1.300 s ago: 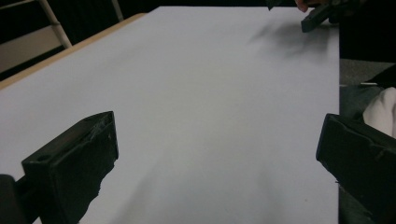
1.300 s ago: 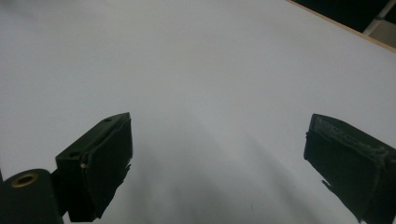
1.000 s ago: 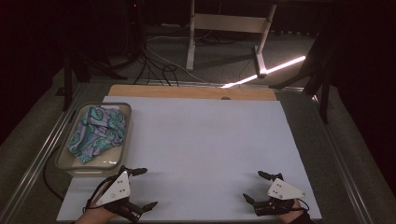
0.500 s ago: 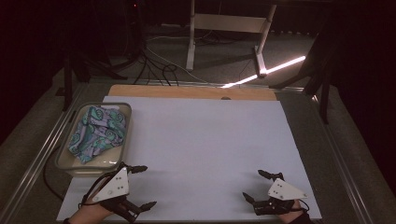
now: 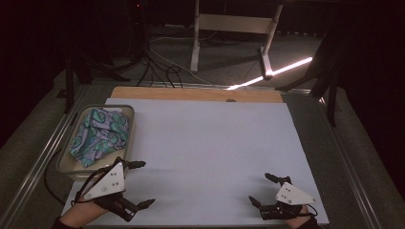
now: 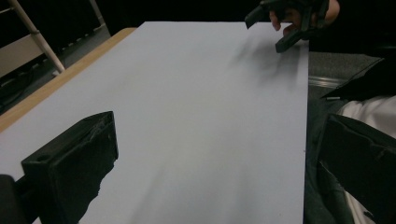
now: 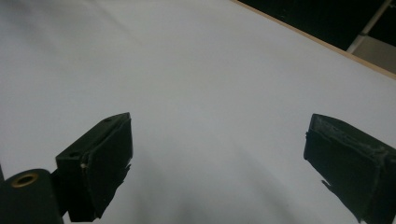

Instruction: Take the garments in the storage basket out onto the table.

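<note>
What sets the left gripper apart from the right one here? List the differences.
The left gripper sits beside the bin of patterned cloth; the right gripper sits far from it. In the high view the left gripper's jaws spread wider than the right's. Both are open and empty.

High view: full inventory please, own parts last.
cloth: 1, teal and purple pattern, bunched in the bin
bin: 1, clear, left edge of the table
white sheet: 1, covers the tabletop
wooden board: 1, tan, far edge under the sheet
white frame: 1, on the floor beyond the table
left gripper: 1, black, open, near left, beside the bin
right gripper: 1, black, open, near right
</note>
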Demonstrator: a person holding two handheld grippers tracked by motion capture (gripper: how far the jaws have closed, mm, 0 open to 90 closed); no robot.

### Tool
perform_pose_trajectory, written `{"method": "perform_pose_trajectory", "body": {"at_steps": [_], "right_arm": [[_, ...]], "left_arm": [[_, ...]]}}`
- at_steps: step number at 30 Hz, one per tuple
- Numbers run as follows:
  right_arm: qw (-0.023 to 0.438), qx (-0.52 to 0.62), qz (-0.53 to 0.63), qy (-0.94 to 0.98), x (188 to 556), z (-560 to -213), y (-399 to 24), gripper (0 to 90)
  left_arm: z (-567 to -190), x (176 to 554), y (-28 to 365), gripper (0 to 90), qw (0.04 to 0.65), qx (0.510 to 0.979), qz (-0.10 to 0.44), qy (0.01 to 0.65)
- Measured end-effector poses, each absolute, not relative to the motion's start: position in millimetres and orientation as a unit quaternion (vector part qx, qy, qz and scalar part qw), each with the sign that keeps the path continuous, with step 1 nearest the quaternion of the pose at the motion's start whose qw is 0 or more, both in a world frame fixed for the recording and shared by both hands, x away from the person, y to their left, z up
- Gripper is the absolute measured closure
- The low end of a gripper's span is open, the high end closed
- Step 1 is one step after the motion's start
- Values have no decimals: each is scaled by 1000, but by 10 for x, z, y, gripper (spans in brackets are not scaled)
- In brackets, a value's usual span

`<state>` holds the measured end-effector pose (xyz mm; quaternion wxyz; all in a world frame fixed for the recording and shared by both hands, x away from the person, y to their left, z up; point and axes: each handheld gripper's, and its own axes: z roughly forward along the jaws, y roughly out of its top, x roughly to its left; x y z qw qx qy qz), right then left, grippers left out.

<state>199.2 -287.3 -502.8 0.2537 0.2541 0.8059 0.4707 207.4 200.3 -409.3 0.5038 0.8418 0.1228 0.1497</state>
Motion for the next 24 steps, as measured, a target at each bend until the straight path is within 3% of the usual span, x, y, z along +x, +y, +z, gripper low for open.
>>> {"method": "perform_pose_trajectory", "body": {"at_steps": [24], "right_arm": [[254,258,473,803,1986,-5016,-2868,83]], "left_arm": [[-3720,2288,2284,0,488,833,195,173]]}}
